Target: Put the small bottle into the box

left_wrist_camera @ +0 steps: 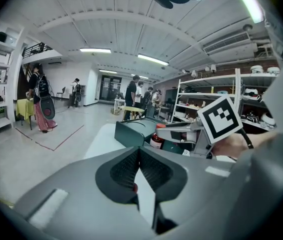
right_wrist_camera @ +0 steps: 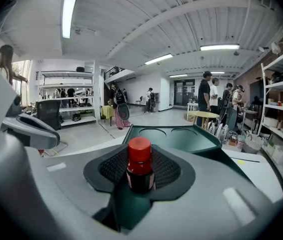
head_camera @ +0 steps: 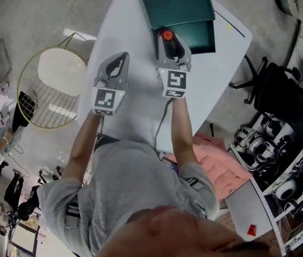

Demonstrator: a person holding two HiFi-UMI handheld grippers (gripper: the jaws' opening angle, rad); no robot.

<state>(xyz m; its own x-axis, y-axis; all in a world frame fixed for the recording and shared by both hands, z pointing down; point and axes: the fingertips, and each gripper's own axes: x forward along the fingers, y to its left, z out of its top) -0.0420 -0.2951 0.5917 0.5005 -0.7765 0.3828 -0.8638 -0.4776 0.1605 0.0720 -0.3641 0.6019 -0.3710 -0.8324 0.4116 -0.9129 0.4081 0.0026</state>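
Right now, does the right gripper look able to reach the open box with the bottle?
Probably yes: the right gripper, shut on the small bottle, is at the near edge of the box, and nothing stands between them.

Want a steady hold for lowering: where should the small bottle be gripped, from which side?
Grip the small bottle on its dark body below the red cap, from the side, pads on opposite flanks, as the right hand-held gripper does. Upright, its base is free to enter the green box.
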